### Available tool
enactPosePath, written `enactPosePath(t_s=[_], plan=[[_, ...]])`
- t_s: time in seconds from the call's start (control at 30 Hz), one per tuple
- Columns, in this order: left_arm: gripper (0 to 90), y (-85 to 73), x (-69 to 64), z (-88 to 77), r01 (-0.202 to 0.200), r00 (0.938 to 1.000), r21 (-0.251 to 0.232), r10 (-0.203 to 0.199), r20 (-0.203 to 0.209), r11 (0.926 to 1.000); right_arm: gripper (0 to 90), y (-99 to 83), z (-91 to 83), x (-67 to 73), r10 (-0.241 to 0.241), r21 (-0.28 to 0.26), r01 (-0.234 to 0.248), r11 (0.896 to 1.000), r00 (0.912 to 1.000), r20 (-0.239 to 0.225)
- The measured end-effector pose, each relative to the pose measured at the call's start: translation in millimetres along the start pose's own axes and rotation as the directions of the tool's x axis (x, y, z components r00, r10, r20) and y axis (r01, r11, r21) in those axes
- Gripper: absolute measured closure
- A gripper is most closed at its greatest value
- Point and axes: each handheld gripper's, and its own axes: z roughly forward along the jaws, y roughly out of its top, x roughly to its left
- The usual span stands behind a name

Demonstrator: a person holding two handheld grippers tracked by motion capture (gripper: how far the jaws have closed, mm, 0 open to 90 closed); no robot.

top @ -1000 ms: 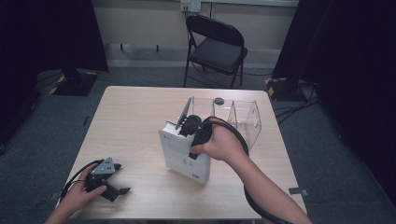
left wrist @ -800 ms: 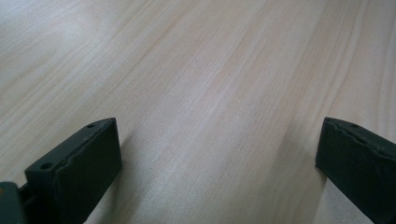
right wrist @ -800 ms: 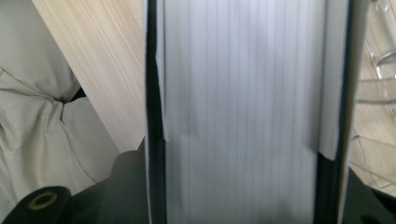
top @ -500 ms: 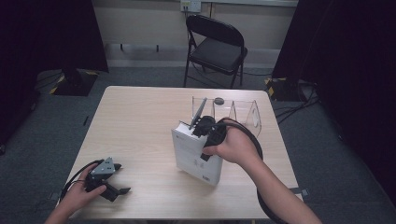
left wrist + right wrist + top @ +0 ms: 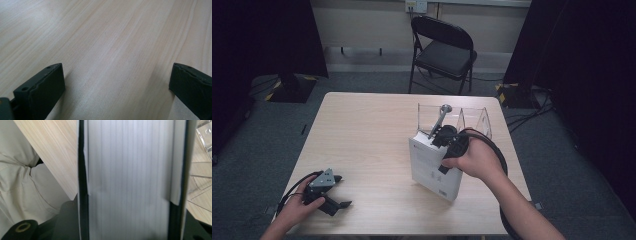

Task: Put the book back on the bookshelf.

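The right tool (image 5: 451, 145) pinches the white box (image 5: 432, 167) by its top edge, box hanging below it.

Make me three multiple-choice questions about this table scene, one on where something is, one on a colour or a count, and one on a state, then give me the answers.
1. Where does the left claw sit?
A. near the table's front left corner
B. on the chair
C. inside the clear organizer

2. What colour is the box held by the right claw?
A. red
B. white
C. green

3. How do the left claw's jaws stand?
A. shut on the box
B. shut on a cable
C. open, with nothing between them

Answers:
1. A, the high view shows it low on the wooden table by the person's left hand.
2. B, the box's faces are white in the high view and the right gripper view.
3. C, the left gripper view shows bare wood between the spread jaws.
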Motion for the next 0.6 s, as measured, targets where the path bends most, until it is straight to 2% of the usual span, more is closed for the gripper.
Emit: enactPosePath(t_s=[0.2, 0.43, 0.6], plan=[[0.0, 0.0, 0.0, 0.0, 0.0, 1.0, 0.0, 0.0, 0.0, 1.0, 52.5, -4.0, 0.3, -2.6, 0.013, 0.0, -0.013, 1.0, 0.9999, -0.009], [0.0, 0.0, 0.2, -0.2, -0.004, 1.0, 0.003, 0.004, 0.0, 1.0, 52.5, -11.8, -2.3, -9.9, 0.055, -0.006, -0.055, 0.998, 0.9981, -0.029], [0.0, 0.0, 0.1, -0.1, -0.003, 1.0, 0.002, 0.003, 0.0, 1.0, 52.5, -19.0, -2.4, -14.0, 0.072, 0.005, -0.072, 0.997, 0.9974, -0.008]])
